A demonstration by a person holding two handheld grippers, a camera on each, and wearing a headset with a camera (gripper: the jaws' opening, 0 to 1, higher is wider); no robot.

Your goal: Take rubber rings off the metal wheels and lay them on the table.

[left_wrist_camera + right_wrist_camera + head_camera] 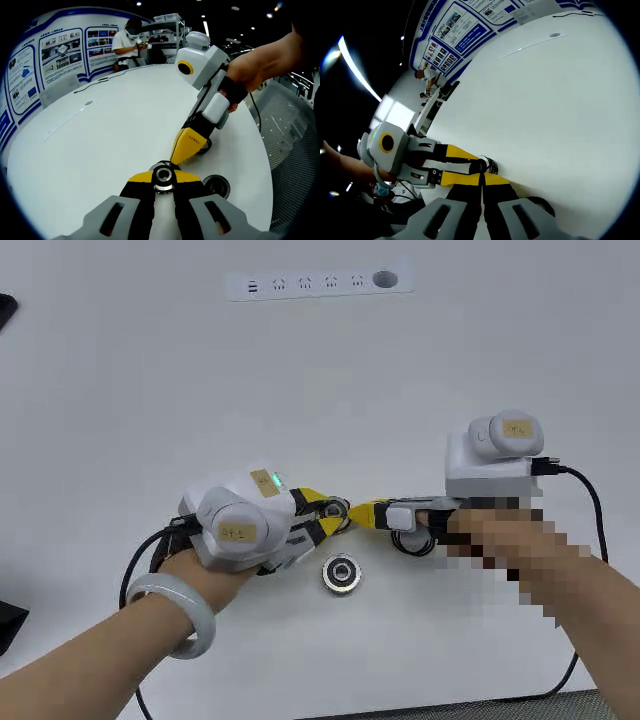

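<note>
**Wheel clamped at the jaw tips, ring not yet free**

Left gripper [333, 513], at the left of the head view, reaches rightward. Its jaws pinch a small metal wheel [163, 176] by the sides, clear of the white table [150, 390]. In the left gripper view the wheel sits squarely between the two yellow tips, its bore facing the camera. The dark band on its rim is probably the rubber ring [163, 164].

Just below and slightly right, a second wheel [342, 574] lies flat on the table, apart from both grippers.

Further right, the right gripper [355, 512] points leftward. Its jaws are pressed together, and their tips meet the held wheel at its rim, seen just beyond them in the right gripper view. Whether they have nipped the band cannot be told. A dark loop [410, 545], possibly a freed ring, lies on the table beneath this gripper.

Handling, as a judgement: the wheel is rigid, dense for its size and smooth, so it could turn or slip in a two-point pinch. The ring should be light, soft and elastic, seated in tension on the rim. The best hold is a small bite on the ring's outer edge, peeled sideways off the rim while the left jaws hold the metal faces.
</note>
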